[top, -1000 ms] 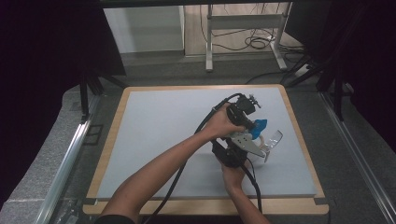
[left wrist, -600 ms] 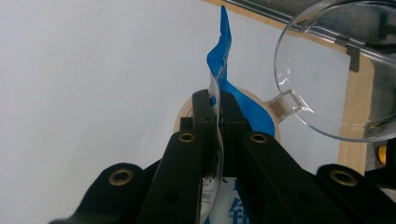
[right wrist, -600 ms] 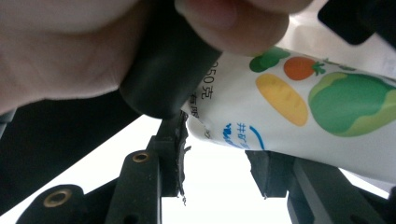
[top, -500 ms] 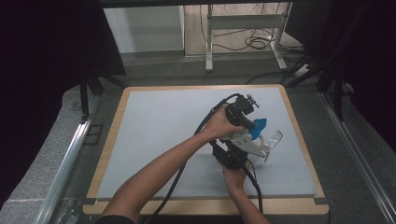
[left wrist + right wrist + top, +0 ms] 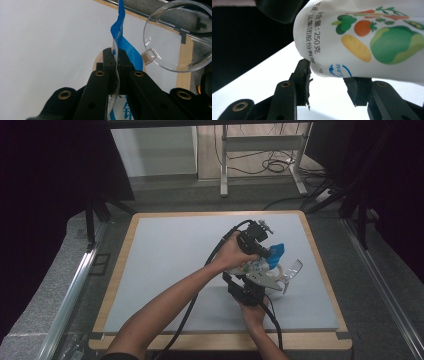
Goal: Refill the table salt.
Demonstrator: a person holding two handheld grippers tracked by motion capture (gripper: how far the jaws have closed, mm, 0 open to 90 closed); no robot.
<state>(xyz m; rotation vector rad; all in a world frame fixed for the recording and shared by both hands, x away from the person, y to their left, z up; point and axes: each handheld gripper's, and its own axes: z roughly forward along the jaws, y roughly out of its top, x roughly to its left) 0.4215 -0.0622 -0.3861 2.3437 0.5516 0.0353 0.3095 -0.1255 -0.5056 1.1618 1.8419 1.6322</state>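
A white bag printed with vegetables, its top strip blue, hangs above the mat at the right. My left gripper is shut on the bag's thin upper edge; from above it reaches in from the left. My right gripper comes from below with the bag's lower corner between its jaws. Both pads touch the bag, and these jaws have just been opening a little. A clear plastic cup with a small handle lies on the mat just right of the bag.
The white mat has a wooden rim and covers most of the table. Grey padding and metal rails flank it. Cables trail from both grippers toward the near edge. A metal stand is on the floor beyond.
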